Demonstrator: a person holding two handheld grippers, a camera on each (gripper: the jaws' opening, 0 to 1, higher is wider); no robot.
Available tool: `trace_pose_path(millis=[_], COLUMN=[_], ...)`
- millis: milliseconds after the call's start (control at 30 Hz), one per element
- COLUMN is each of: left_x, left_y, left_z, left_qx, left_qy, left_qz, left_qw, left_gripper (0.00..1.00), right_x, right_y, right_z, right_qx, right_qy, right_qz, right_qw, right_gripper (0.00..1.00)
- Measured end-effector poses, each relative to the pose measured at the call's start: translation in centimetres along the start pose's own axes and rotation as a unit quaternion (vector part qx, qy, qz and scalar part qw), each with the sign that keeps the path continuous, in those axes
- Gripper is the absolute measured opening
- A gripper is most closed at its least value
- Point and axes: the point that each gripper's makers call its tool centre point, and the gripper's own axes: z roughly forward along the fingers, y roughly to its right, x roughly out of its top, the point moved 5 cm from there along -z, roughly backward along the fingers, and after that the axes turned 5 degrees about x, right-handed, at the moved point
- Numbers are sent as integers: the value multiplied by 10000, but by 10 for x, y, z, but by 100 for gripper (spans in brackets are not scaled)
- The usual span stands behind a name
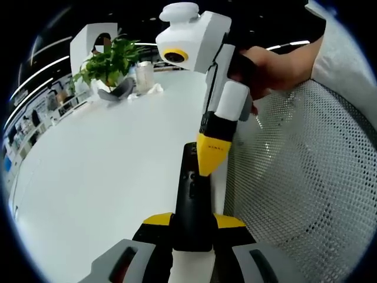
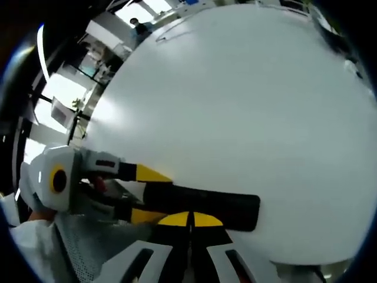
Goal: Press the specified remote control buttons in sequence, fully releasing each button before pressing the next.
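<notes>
Black remote [image 1: 189, 200] lies gripped between the yellow tips of the left tool [image 1: 192, 223], held just over the white bench [image 1: 100, 171]. From one o'clock in the left gripper view, the right tool [image 1: 211, 165] comes down, its yellow tips pinched together and touching the remote's upper face. A potted plant [image 1: 109, 62] stands at eleven o'clock.

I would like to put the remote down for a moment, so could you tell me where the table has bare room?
The white table is bare from the remote across to the potted plant and cup at its far side. It is crowded at the near edge, where the left gripper holds the remote, the right gripper points onto it, and the mesh chair stands close.
</notes>
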Motion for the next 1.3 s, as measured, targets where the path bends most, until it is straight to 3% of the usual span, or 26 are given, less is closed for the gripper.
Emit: trace_pose_path(millis=[367, 733, 933, 1167, 1300], left_x=[-1, -1, -1, 0, 0], left_y=[0, 1, 0, 1, 1], left_z=[0, 0, 0, 1, 1], left_qx=[-1, 3, 13, 23, 22], left_qy=[14, 8, 0, -22, -22], left_qz=[-18, -34, -40, -26, -32], left_qw=[10000, 10000, 10000, 10000, 10000], left_gripper=[24, 24, 24, 24, 24], right_x=[-2, -2, -3, -3, -3], right_y=[-1, 3, 1, -3, -2], right_z=[2, 3, 3, 5, 5], right_qx=[-170, 101, 124, -134, -159], right_qy=[-74, -8, -5, -101, -108], right_qz=[-320, -6, -34, -393, -379], right_qw=[9993, 9999, 9999, 9991, 9991], right_gripper=[0, 0, 0, 0, 0])
